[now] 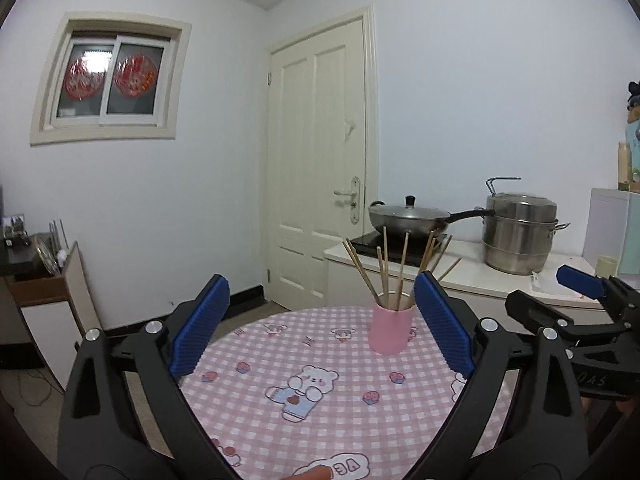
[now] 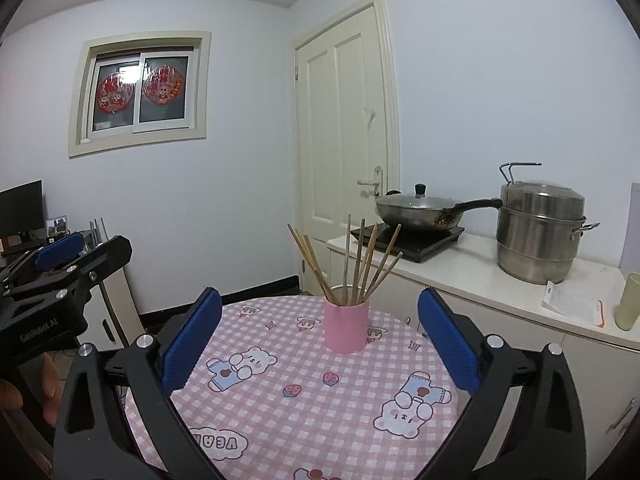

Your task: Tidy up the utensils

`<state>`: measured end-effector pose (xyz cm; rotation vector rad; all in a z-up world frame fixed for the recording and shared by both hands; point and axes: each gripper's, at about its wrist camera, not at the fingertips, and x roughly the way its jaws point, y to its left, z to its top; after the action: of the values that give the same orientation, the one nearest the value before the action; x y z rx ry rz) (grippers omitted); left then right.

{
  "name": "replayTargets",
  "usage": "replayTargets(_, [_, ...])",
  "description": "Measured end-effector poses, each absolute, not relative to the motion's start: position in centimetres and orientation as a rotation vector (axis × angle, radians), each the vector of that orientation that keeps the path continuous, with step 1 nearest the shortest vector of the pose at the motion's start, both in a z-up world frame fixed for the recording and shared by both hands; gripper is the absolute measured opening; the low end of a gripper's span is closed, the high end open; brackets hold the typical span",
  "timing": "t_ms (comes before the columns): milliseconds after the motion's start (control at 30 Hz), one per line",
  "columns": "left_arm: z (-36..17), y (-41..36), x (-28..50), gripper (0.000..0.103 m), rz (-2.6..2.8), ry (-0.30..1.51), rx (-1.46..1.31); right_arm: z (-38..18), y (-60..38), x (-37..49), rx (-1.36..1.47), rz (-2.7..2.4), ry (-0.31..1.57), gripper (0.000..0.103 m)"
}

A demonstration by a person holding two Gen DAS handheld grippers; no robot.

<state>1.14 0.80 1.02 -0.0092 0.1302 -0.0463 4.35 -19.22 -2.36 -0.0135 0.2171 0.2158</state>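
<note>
Blue ribbed pads line both grippers. The left gripper (image 1: 320, 320) hangs above the near edge of the table (image 1: 320, 432) with its fingers spread wide and nothing between them. The right gripper (image 2: 320, 336) hovers beside it, equally wide apart and holding nothing. Each wrist view catches the other gripper at its edge. The right view reads "GenRobot.AI" in white on the left gripper's black body; the left view shows only the letters "DAS" on the right one.

The table wears a pink checked cloth printed with bears and strawberries. Large letters on it near the front edge, seen upside down, look like "BEAR" but are partly cut off.

Toward the far side of the table stands the cup (image 2: 346, 326), pink and upright. In it is a bundle of wooden chopsticks (image 2: 352, 264), fanned out and leaning on the rim. In both views the cup lies ahead of the fingers, well apart from them.

Behind the table runs a white counter (image 2: 480, 276). On it a lidded wok (image 2: 420, 210) sits on a black cooktop (image 2: 416, 242), and a steel steamer (image 2: 538, 232) stands to its right. Only the right view shows clearly a printed paper (image 2: 572, 304) and a pale tumbler (image 2: 628, 300) at the counter's end; the print is too small to read.
</note>
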Motion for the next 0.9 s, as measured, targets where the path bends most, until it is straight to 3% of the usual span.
replayTargets(900, [1.7,0.6,-2.5,0.097,-0.026,0.058,-0.005,-1.4,-18.8,0.5,-0.011,0.222,0.15,0.095])
